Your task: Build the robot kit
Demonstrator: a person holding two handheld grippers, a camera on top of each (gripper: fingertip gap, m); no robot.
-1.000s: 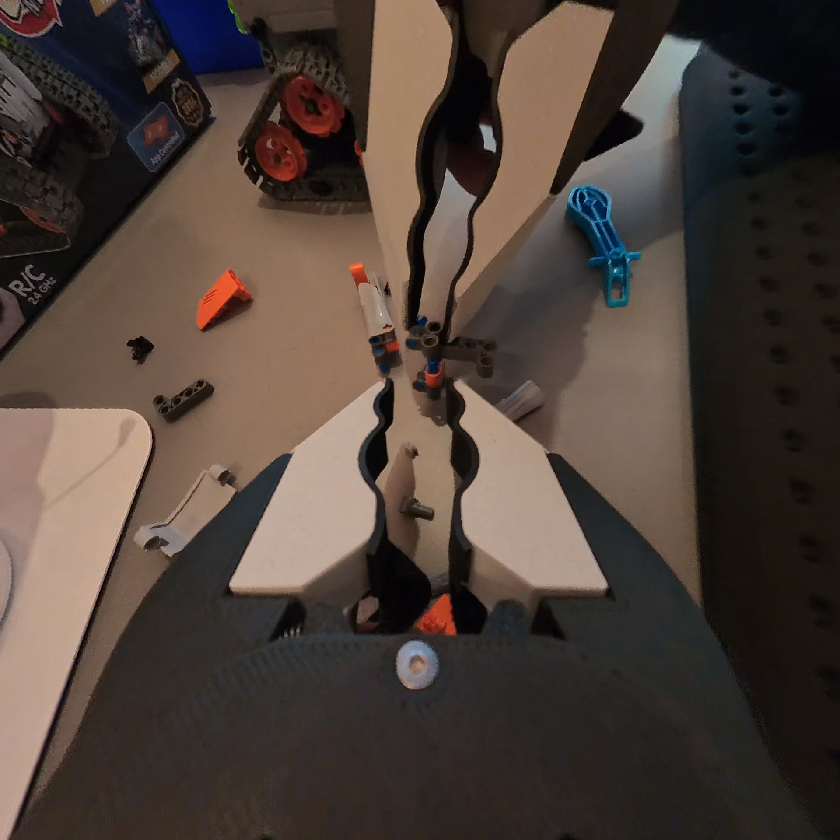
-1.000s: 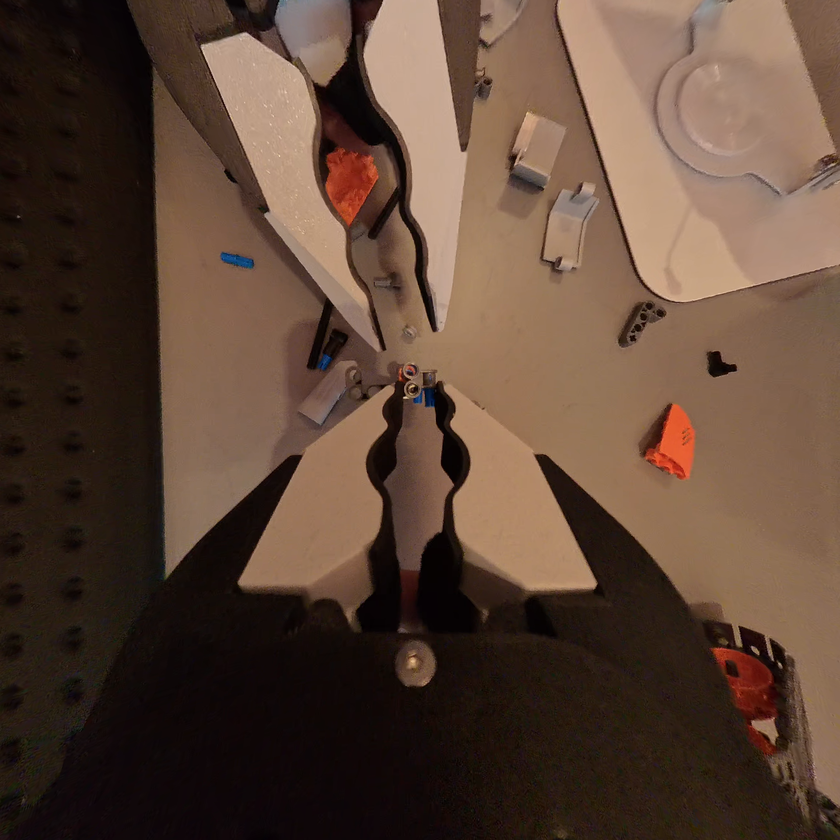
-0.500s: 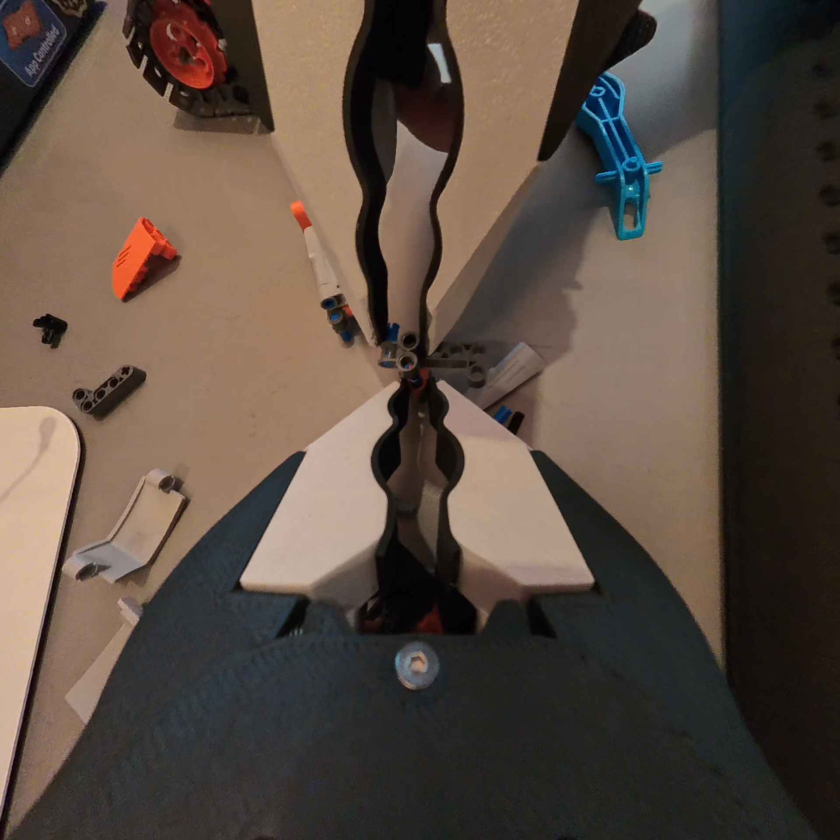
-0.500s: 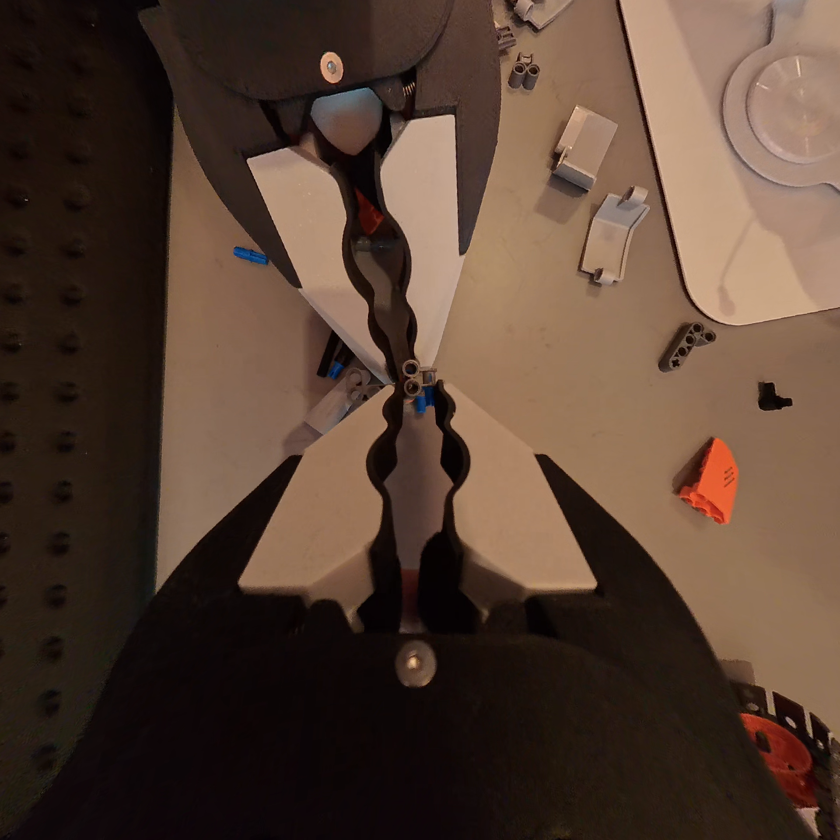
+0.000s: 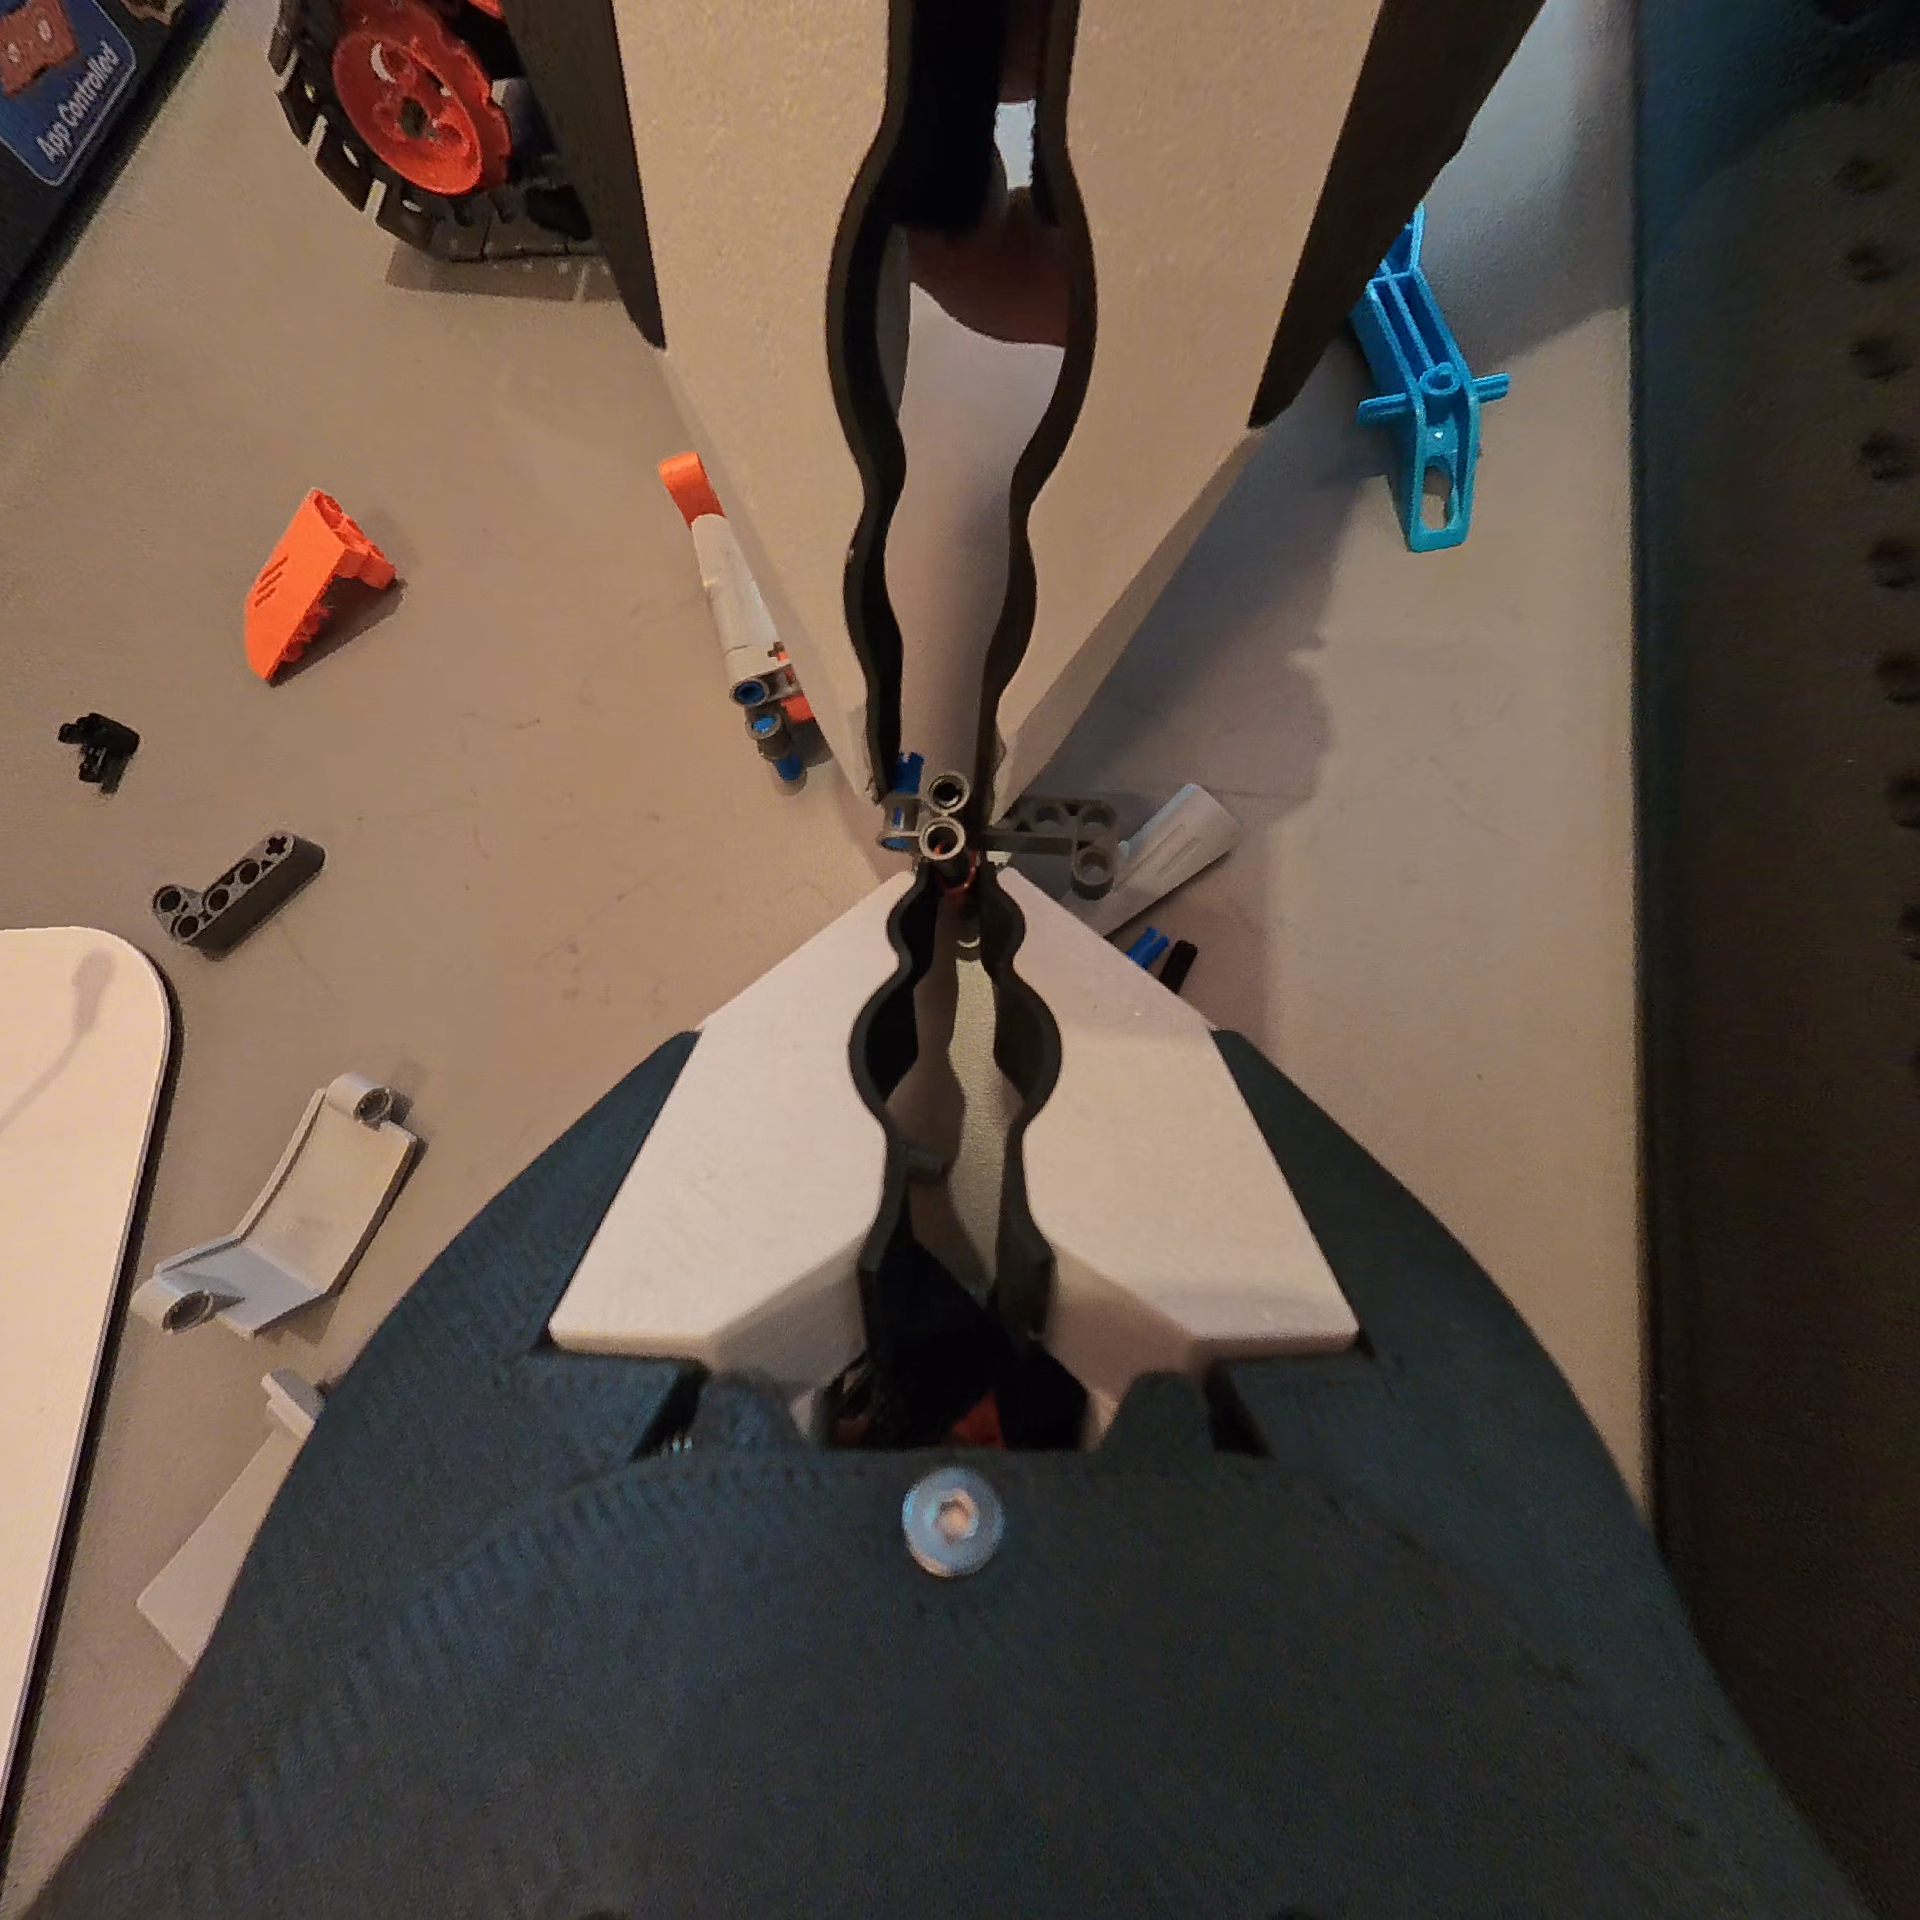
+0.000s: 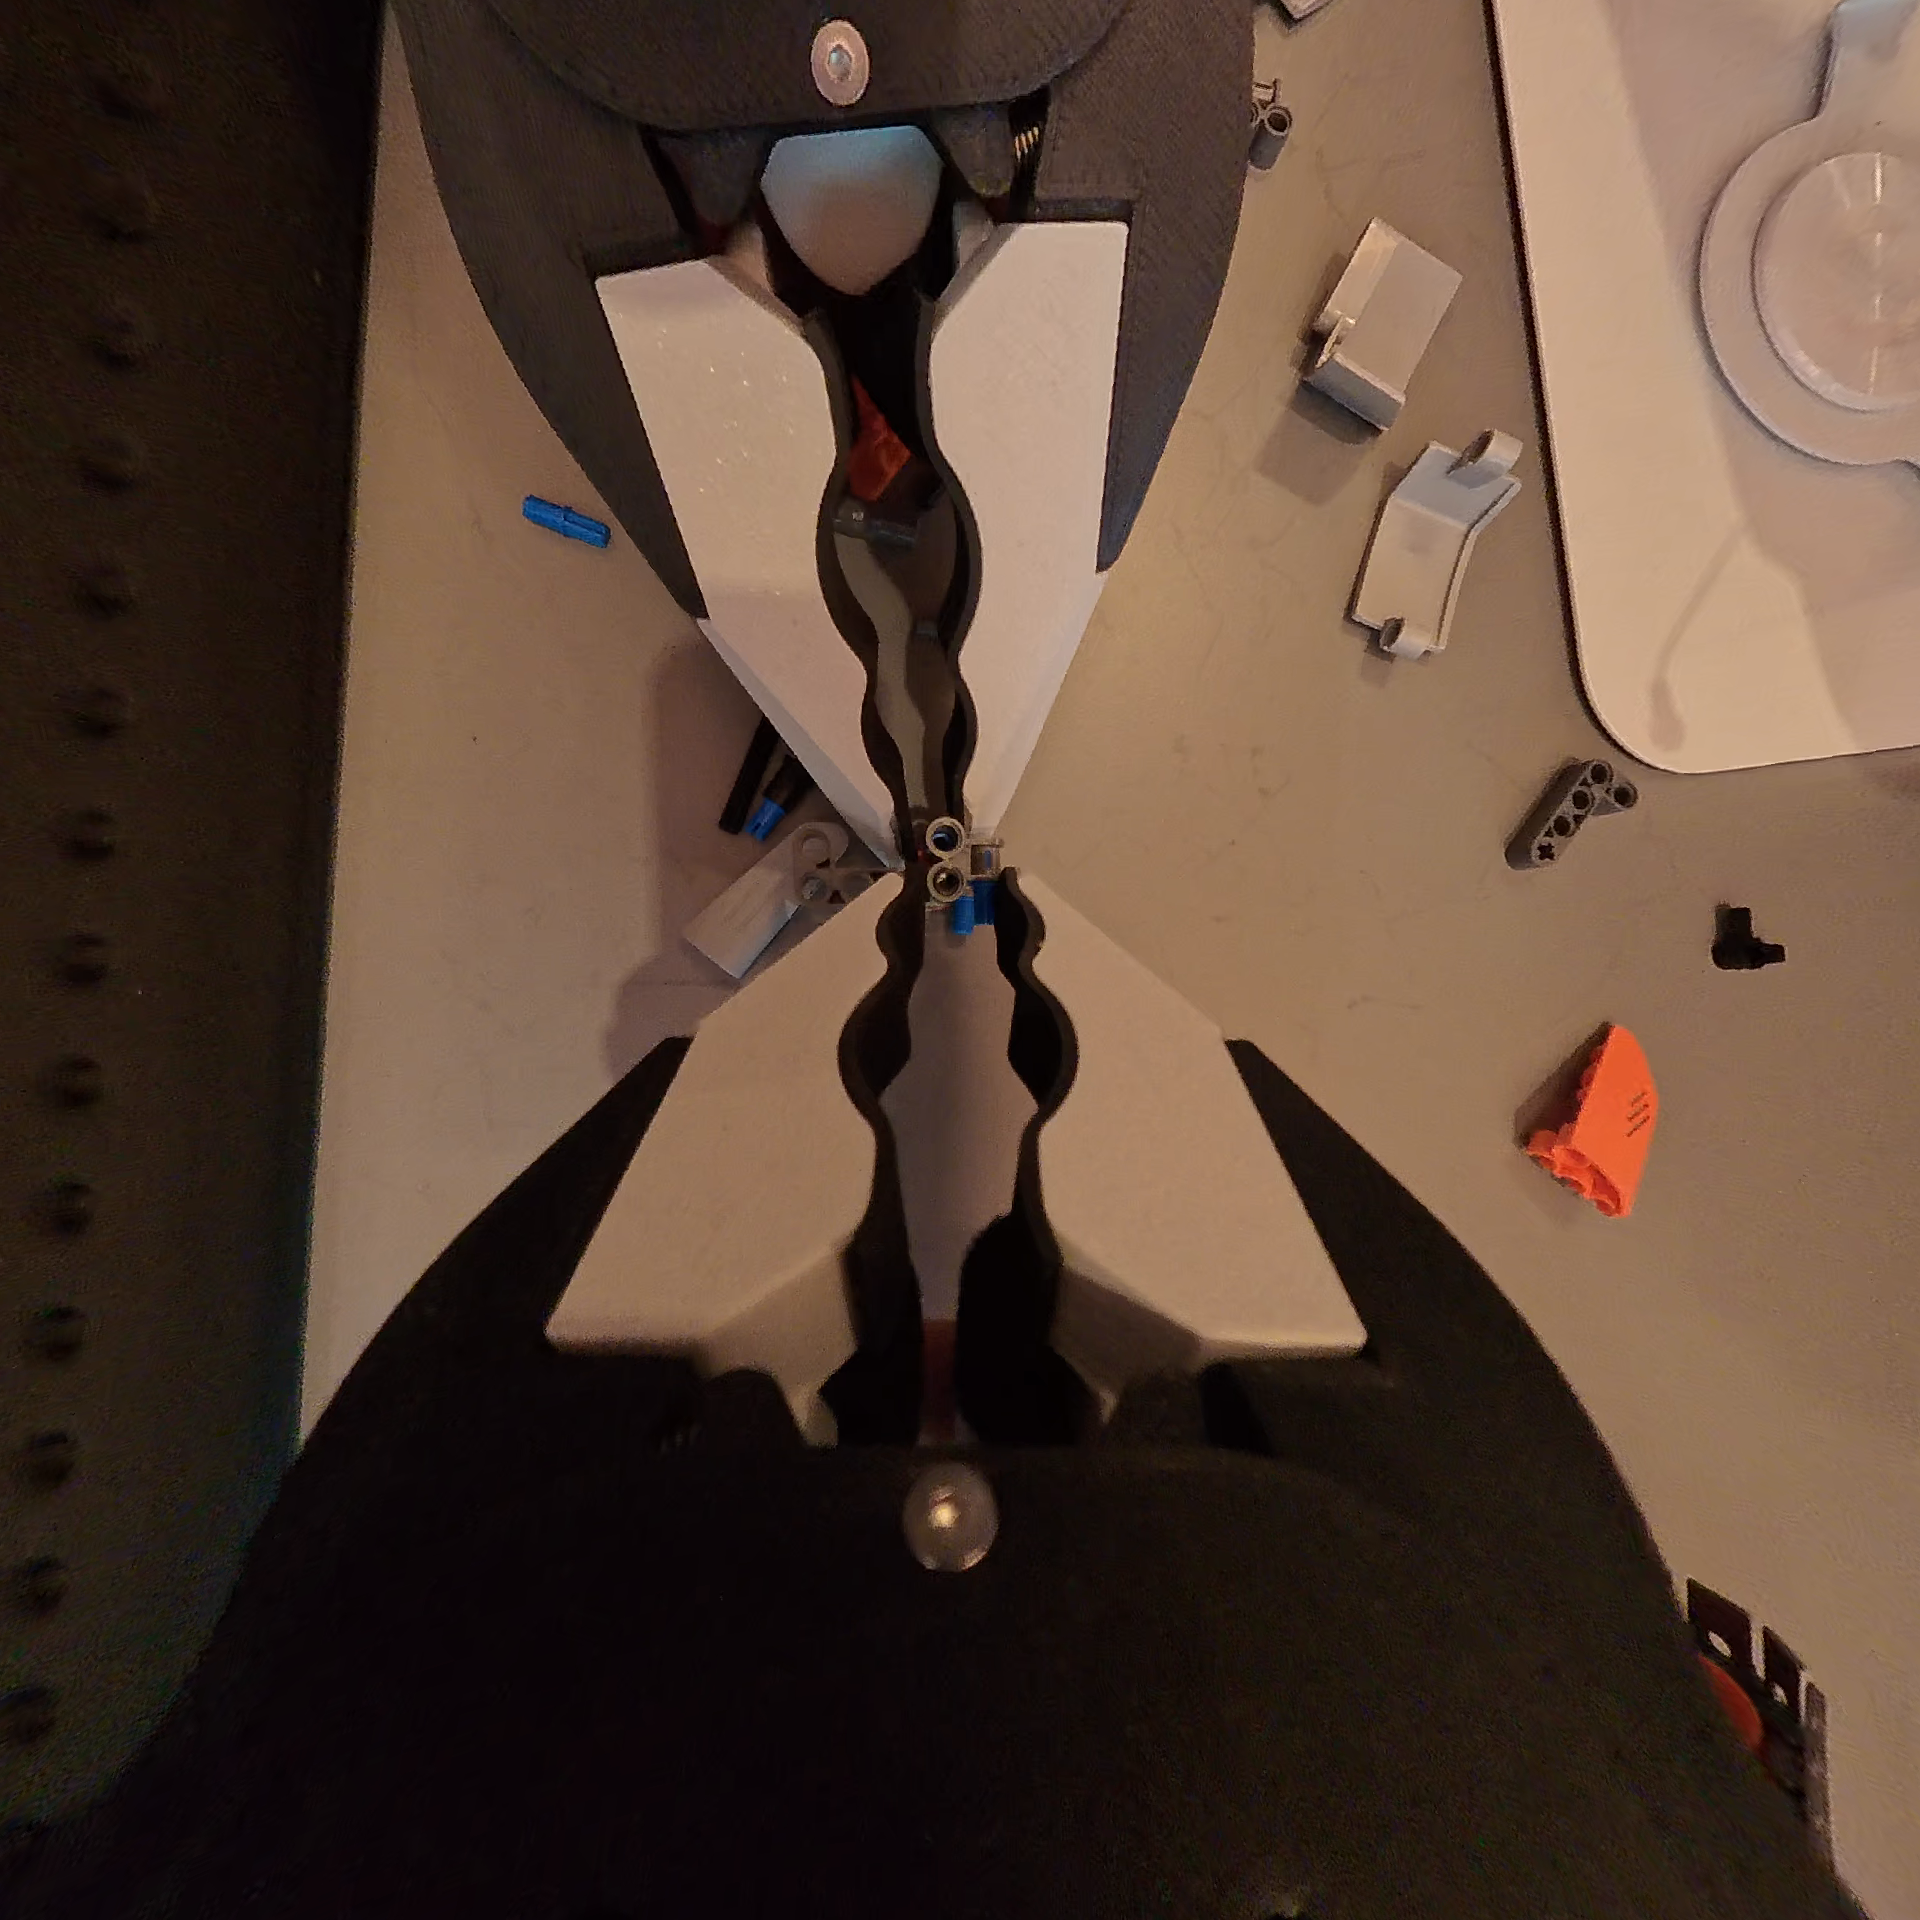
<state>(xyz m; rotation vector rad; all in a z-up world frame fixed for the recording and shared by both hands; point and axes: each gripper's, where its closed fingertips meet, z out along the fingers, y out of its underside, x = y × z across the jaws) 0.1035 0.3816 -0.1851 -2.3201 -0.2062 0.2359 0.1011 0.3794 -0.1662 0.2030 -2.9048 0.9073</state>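
The small grey connector (image 5: 940,816), a plastic piece with two round holes and a blue pin, is sitting above the beige table (image 5: 468,727) between both tools. The left gripper (image 5: 951,883) and the right gripper (image 6: 961,894) are pinching it, tips nearly closed. The hard, smooth plastic could be slipping out, I judge, falling among the loose orange wedge (image 5: 312,587) and grey curved panel (image 5: 281,1216).

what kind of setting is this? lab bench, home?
Probably a hobby or home tabletop for toy-kit building: loose building-set parts such as an orange panel and grey angled beam, a tracked toy vehicle, and a retail toy box.
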